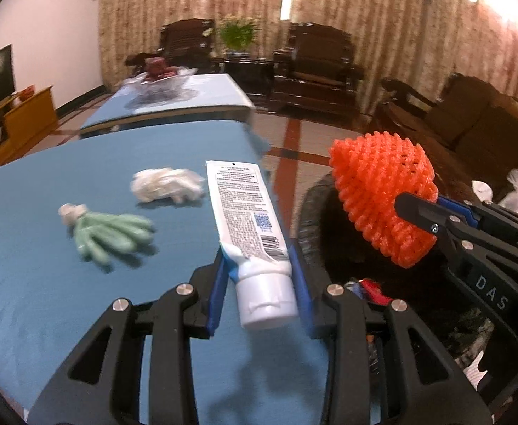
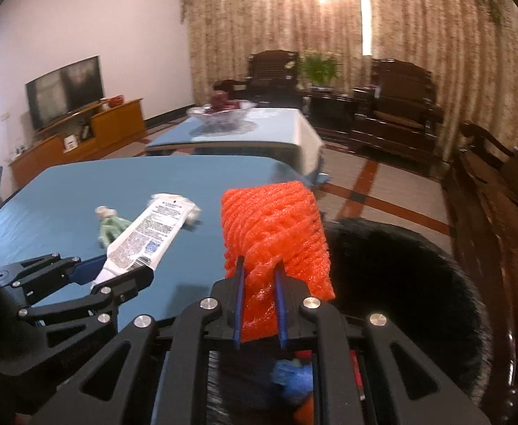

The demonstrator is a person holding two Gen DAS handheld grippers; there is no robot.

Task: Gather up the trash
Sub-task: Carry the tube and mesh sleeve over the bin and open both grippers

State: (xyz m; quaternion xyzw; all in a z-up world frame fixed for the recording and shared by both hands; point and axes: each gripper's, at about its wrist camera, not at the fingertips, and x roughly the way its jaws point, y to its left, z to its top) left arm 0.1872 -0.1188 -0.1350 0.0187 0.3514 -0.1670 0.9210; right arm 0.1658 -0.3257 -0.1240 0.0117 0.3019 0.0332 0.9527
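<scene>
The left gripper (image 1: 259, 283) clamps a white tube (image 1: 248, 226) just above its cap, the printed body rising over the edge of a blue-covered table (image 1: 46, 283); the right gripper (image 2: 260, 304), its blue pads drawn narrow, pinches a corner of an orange foam fruit net (image 2: 276, 226) and holds it up beside the table's edge. Under the net stands a black-lined bin (image 2: 400, 283), its mouth dark, with red and blue scraps (image 2: 290, 379) showing low in the right wrist view. On the table behind the tube lie a pale green glove-shaped piece (image 1: 110, 233) and a crumpled white tissue (image 1: 166, 186), near each other but apart. Beyond, a second blue-covered table (image 1: 195, 95) bears a glass bowl (image 1: 163, 81). Dark wooden armchairs (image 1: 315, 63) and a potted plant (image 1: 239, 32) line patterned curtains (image 1: 382, 17); a television (image 2: 64, 88) stands on a wooden cabinet (image 2: 81, 134).
</scene>
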